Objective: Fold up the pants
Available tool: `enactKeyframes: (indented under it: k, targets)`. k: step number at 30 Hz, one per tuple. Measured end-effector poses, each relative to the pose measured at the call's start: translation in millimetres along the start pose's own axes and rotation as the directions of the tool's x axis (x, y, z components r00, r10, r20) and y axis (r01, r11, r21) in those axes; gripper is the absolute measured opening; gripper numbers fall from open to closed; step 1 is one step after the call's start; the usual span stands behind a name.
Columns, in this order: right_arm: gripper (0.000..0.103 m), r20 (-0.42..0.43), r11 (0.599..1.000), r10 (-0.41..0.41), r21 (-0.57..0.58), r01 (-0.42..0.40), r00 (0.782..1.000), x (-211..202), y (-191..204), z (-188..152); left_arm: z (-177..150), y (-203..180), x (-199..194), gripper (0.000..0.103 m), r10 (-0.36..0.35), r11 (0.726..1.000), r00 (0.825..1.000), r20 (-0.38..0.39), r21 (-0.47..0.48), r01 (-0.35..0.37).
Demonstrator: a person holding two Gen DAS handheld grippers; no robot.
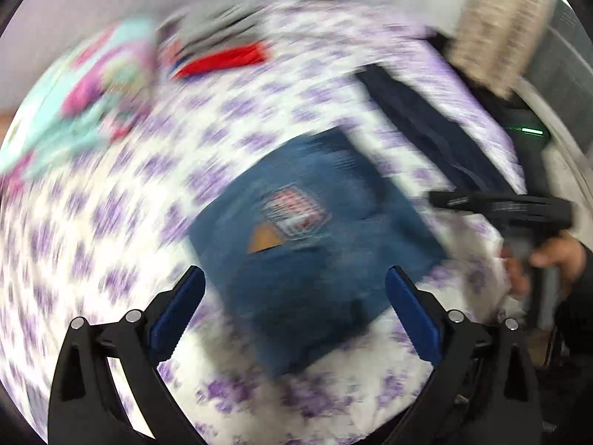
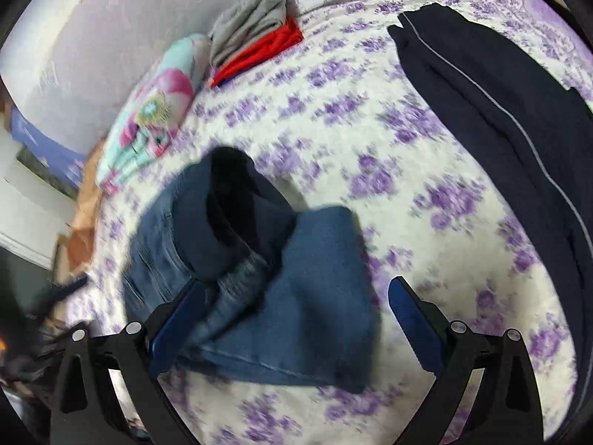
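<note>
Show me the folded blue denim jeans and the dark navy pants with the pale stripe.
Folded blue denim jeans [image 1: 315, 230]: left wrist view, on the patch.
Dark navy pants with pale stripe [image 2: 481, 85]: right wrist view, mid fabric.

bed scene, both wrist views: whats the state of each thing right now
jeans: folded into a compact bundle, lying on the bedsheet
left gripper: open, nothing between its jaws
right gripper: open, above the jeans
dark pants: laid out long, not folded
grey and red clothes: folded, stacked

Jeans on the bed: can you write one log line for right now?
jeans: folded, on bed | left hand-held gripper: open, empty | right hand-held gripper: open, above jeans
</note>
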State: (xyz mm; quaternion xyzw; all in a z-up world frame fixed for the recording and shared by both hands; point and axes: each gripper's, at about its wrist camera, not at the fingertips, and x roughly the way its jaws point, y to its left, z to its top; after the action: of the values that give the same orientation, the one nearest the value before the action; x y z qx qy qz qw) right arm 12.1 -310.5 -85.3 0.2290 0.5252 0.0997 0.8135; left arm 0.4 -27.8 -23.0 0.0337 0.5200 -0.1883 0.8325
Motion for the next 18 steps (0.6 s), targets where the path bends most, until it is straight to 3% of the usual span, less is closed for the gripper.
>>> enactKeyframes:
  k: [2,6,9,11,12,13,15,18]
  targets:
    - [0.099,0.005,0.997,0.073,0.018,-0.073,0.997,4,4,10,-2,24,10,0.095,0.040,0.994,0.998,-0.040,-0.104,-0.044]
    - [0.099,-0.069,0.972,0.215,0.113,-0.206,0.974,39,16,23,-12,61,32,0.095,0.129,0.943,0.984,-0.123,-0.292,-0.160]
    - [0.100,-0.134,0.966,0.211,0.180,-0.185,0.968,72,20,26,-13,65,36,0.095,0.133,0.925,0.983,-0.127,-0.340,-0.169]
    - [0.100,-0.137,0.974,0.174,0.167,-0.151,0.975,83,27,28,-16,62,43,0.096,0.157,0.924,0.977,-0.146,-0.327,-0.198]
    - [0.084,-0.138,0.984,0.146,0.124,-0.129,0.980,86,36,30,-16,57,49,0.096,0.170,0.930,0.972,-0.162,-0.301,-0.212]
    - [0.056,-0.150,0.992,0.116,0.063,-0.108,0.982,87,46,33,-15,51,55,0.096,0.187,0.936,0.965,-0.183,-0.265,-0.231]
    - [0.038,-0.171,0.997,0.068,-0.017,-0.072,0.983,83,61,34,-15,42,61,0.096,0.215,0.944,0.955,-0.205,-0.208,-0.257]
    - [0.031,-0.141,0.993,0.090,-0.064,-0.100,0.986,50,75,35,-14,41,57,0.096,0.227,0.946,0.952,-0.204,-0.185,-0.266]
